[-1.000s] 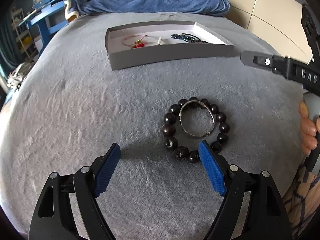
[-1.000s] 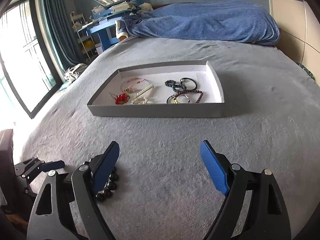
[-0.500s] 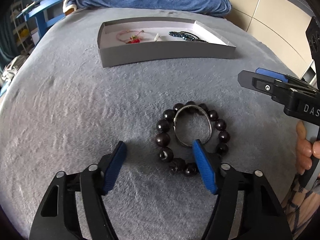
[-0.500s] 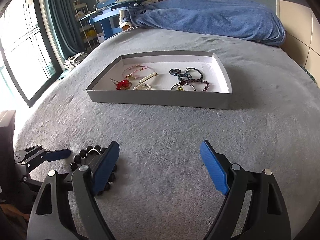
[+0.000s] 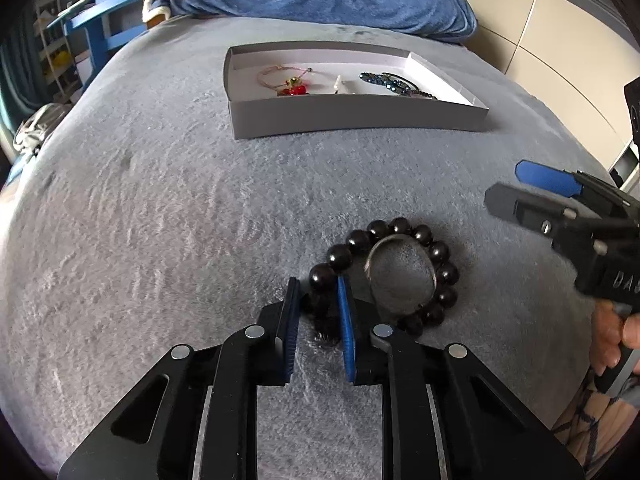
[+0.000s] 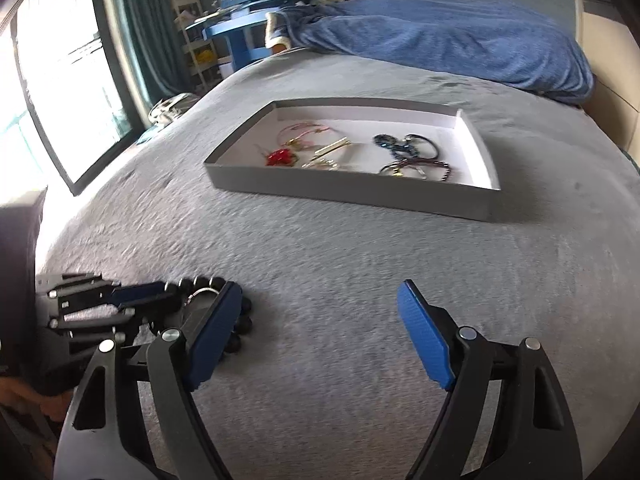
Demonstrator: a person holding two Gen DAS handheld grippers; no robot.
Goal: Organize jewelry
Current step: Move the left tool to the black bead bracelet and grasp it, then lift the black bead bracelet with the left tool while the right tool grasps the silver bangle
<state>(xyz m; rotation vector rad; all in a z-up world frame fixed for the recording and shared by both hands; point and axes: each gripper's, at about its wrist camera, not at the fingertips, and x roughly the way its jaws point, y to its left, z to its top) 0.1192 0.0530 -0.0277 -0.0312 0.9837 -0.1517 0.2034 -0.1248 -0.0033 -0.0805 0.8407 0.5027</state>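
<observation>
A dark beaded bracelet (image 5: 384, 276) of glossy round beads lies on the grey bed (image 5: 160, 220), ringing a thin silver bangle (image 5: 400, 276). The left gripper (image 5: 318, 308) angles down, its jaws just closed narrow on the bracelet's near beads. The right gripper (image 6: 320, 320) hovers nearby, jaws wide and empty.

Black claw (image 5: 318, 308), blue pads (image 5: 344, 320), silver screws.

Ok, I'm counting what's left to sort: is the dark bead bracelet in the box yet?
Out. The bead bracelet lies on the bed with a metal ring inside it, short of the box.
</observation>
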